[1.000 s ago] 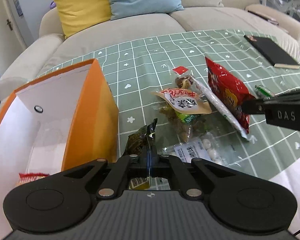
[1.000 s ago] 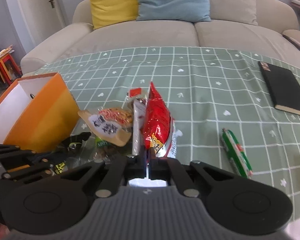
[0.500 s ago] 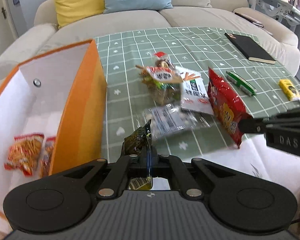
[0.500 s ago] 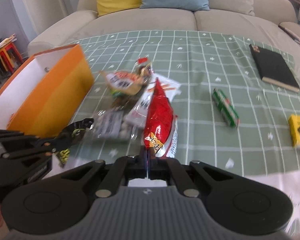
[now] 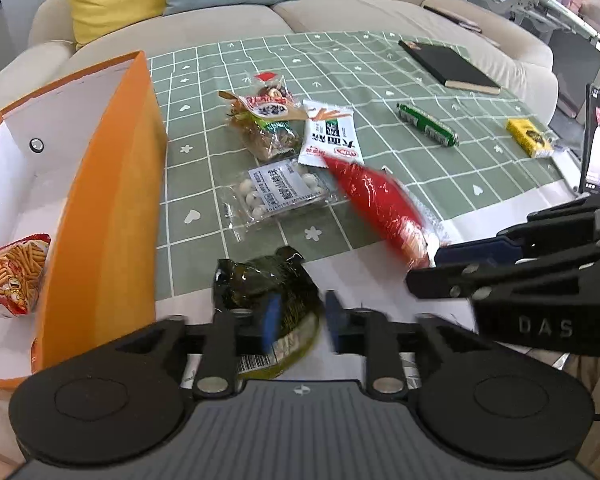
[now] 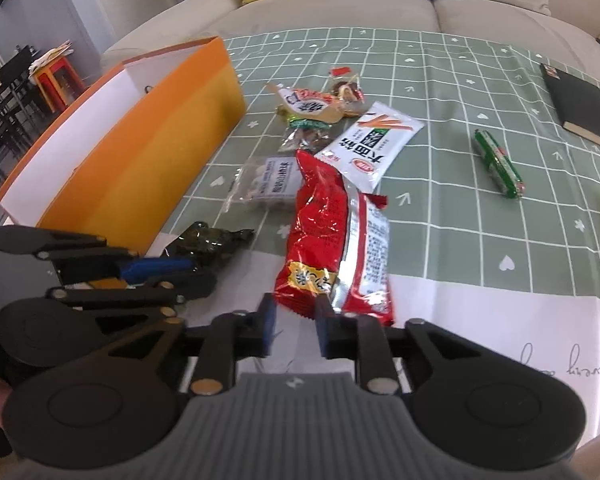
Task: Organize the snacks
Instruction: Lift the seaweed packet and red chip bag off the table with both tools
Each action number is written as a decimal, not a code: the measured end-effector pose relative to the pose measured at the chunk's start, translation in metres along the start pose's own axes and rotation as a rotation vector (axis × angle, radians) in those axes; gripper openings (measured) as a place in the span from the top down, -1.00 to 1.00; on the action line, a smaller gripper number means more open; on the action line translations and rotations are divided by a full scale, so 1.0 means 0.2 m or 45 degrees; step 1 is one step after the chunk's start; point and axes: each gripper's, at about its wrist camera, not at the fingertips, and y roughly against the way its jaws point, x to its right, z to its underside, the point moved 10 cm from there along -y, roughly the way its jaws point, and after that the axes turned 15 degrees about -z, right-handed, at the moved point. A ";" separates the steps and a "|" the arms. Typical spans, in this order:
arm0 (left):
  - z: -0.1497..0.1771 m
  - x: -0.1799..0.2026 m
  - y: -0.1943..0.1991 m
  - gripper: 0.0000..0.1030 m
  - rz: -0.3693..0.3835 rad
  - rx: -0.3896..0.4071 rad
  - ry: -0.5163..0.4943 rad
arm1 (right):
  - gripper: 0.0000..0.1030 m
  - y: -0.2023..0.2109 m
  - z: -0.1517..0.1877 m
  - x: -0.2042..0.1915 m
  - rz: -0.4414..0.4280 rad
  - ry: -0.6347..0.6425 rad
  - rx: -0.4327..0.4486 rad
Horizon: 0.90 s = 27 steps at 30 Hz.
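My left gripper is open, its jaws apart around the near end of a dark green snack packet at the table's front edge. That packet also shows in the right wrist view. My right gripper is open, its jaws apart at the near end of a red snack bag that lies on the green checked cloth. The red bag shows blurred in the left wrist view. The orange box stands to the left with a snack bag inside.
Several loose snack packets lie in the middle of the cloth, with a clear bag of white candies. A green roll, a yellow packet and a black notebook lie to the right. A sofa with cushions stands behind.
Both grippers have opened and let go: the dark green packet and the red bag now lie loose between the parted jaws. Both have pulled back toward the table's front edge.
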 end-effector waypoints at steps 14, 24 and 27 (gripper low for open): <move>-0.02 -0.11 -0.14 -0.40 -0.088 -0.142 0.246 | -0.33 -0.06 -0.11 0.16 0.126 -0.088 0.079; 0.02 -0.13 -0.27 -0.37 -0.113 -0.184 0.266 | -0.50 -0.18 -0.09 0.25 0.156 -0.142 0.010; 0.01 -0.13 -0.27 -0.27 -0.106 -0.171 0.268 | -0.54 -0.21 -0.08 0.27 0.144 -0.173 -0.003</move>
